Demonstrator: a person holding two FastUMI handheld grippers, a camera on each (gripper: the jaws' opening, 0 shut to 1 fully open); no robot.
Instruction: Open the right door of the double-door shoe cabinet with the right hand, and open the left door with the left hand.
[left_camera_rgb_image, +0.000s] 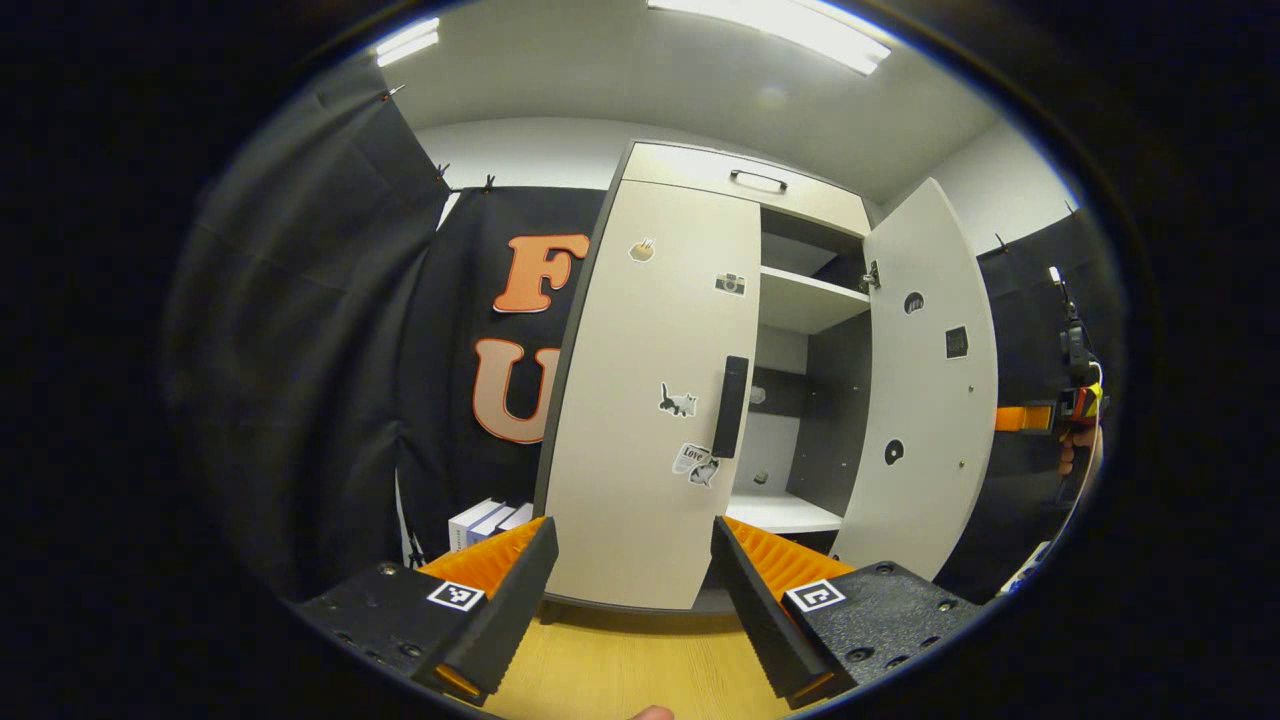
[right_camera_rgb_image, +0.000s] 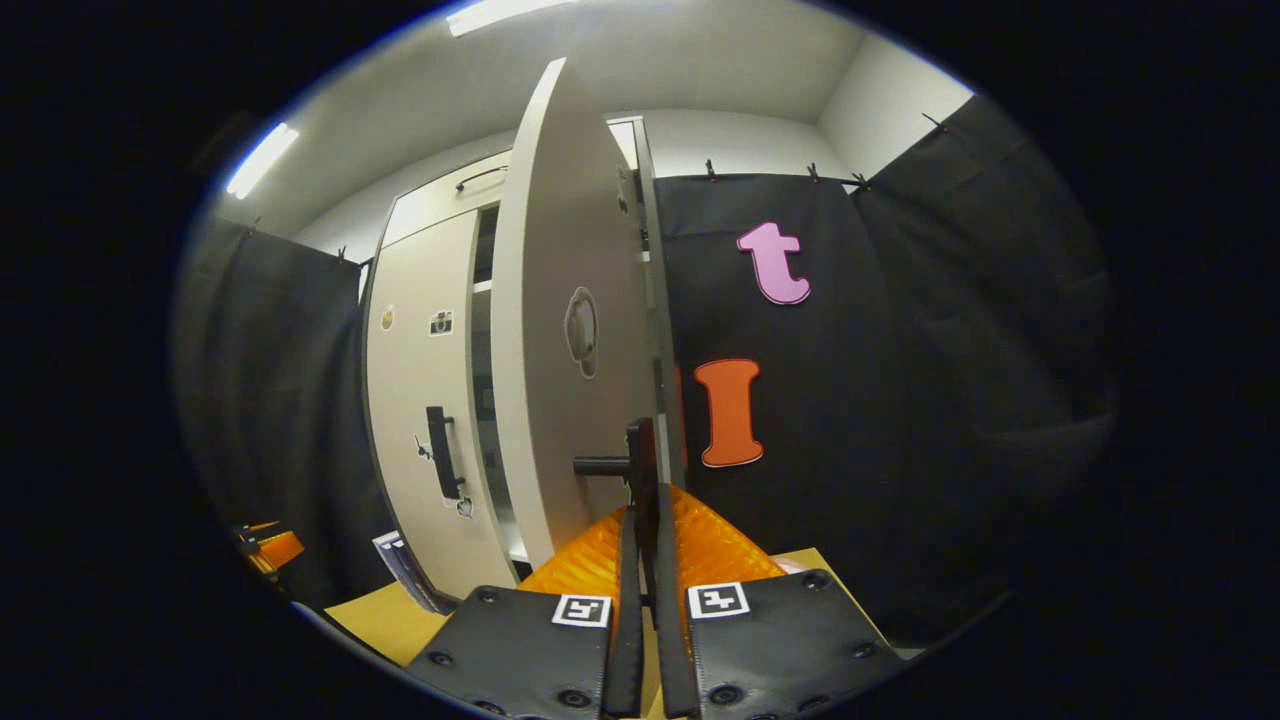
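Left gripper view: tall off-white double-door shoe cabinet (left_camera_rgb_image: 700, 180) stands against the black cloth wall on a light wood floor (left_camera_rgb_image: 620, 660). Its left door (left_camera_rgb_image: 650, 400), off-white with small stickers, is closed or near closed; can't tell if it's fully seated. Black vertical bar handle on the left door (left_camera_rgb_image: 731, 405) sits at its inner edge. Left gripper (left_camera_rgb_image: 632, 590) hangs in front of the door's lower part, jaws spread wide, nothing between them, not touching door or handle. The fingers cover the bottom corners of the cabinet. The right door (left_camera_rgb_image: 925, 400) is swung well open, inner face towards the camera, showing white shelves (left_camera_rgb_image: 805, 300) and a dark interior; small items on the shelves are too small to identify. Top drawer front with a thin dark handle (left_camera_rgb_image: 758, 180) sits above the doors. A stack of white boxes or books (left_camera_rgb_image: 485, 522) lies at the cabinet's left foot, partly cut off by the left finger. At the far right edge, an orange and black device held by a hand (left_camera_rgb_image: 1075, 410) is partly cut off by the open door.

Right gripper view: right gripper (right_camera_rgb_image: 645, 560) is up against the right door's (right_camera_rgb_image: 555, 350) outer face, jaws clenched on the door's dark bar handle (right_camera_rgb_image: 640, 455); only the handle's upper part and its mounting post show, the rest is hidden between the fingers. The door is seen nearly edge-on. The left door (right_camera_rgb_image: 420, 400) is beyond it.
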